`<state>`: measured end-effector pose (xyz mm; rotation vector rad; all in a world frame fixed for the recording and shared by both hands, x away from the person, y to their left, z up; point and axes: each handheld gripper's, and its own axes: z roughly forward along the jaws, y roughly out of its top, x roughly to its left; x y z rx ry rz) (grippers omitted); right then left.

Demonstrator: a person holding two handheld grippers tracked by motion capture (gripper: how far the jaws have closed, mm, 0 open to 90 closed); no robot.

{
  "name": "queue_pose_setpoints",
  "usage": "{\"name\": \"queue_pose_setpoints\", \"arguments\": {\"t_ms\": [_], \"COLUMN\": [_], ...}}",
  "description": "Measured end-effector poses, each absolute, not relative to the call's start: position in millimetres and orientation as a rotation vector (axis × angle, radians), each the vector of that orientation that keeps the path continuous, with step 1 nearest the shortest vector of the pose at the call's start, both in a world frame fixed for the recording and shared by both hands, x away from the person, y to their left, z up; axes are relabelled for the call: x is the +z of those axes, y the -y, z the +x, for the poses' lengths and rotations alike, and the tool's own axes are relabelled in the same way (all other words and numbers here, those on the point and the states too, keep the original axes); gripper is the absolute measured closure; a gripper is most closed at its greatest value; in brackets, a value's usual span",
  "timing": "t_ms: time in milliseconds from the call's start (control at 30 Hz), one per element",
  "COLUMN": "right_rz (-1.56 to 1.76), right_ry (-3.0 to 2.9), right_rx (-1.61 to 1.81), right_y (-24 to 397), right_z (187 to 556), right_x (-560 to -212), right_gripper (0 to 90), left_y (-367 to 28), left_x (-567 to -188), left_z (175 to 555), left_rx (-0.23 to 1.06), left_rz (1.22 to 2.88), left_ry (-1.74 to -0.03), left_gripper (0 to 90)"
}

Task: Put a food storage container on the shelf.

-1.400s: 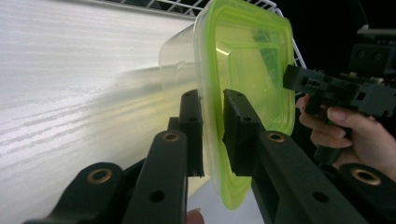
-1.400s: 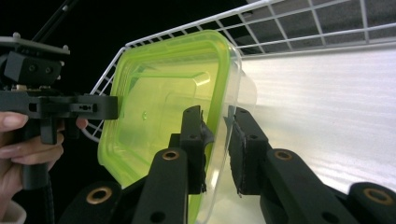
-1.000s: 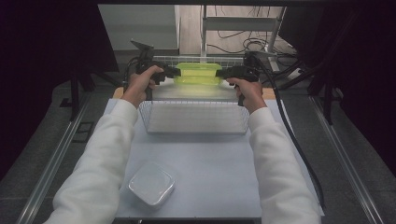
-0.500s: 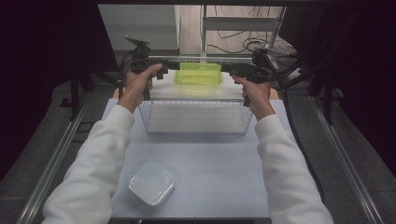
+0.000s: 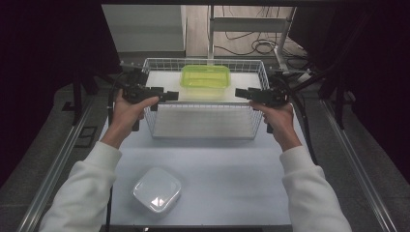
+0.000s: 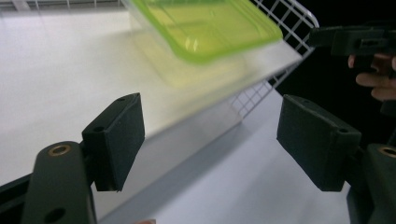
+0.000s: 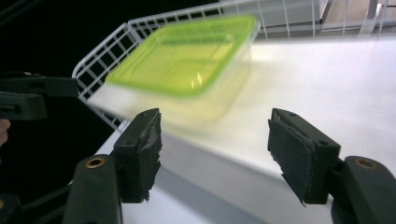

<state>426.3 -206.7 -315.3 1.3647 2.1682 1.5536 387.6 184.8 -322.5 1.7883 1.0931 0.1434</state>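
A clear box with a green lid (image 5: 205, 81) sits in the far part of a white wire basket (image 5: 203, 121), free of both grippers. My left gripper (image 5: 169, 94) hovers at the basket's left side and my right gripper (image 5: 241, 93) at its right side, tips pointing inward. Both have just been opening, with nothing between the jaws. In the left gripper view the wide-apart jaws (image 6: 212, 135) face the green-lidded box (image 6: 205, 28). The right gripper view shows open jaws (image 7: 217, 149) short of the box (image 7: 187, 56).
A white lidded container (image 5: 157, 189) lies on the table's near left. The basket's wire rim (image 6: 289, 18) stands around the box. Metal rails run along both table sides, with cables and a frame behind the basket.
Both grippers let go of the green-lidded box, which now rests in the basket. The hands have drawn apart and back toward the person, jaws spread wide.
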Motion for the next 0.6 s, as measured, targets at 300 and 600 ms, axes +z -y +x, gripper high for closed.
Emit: {"name": "queue_pose_setpoints", "arguments": {"t_ms": [300, 600], "right_rz": [1.224, 1.186], "right_ry": [-2.232, -2.364], "right_rx": [1.492, 1.4], "right_y": [227, 241], "right_z": [381, 338], "right_x": [-337, -388], "right_gripper": [30.5, 27.4], "left_y": [-192, -196], "left_x": [-352, -404], "left_z": [349, 310], "left_rx": [0.157, 0.136], "left_rz": [1.834, 1.898], "left_ry": [-1.092, -1.12], "left_gripper": [23.5, 24.6]}}
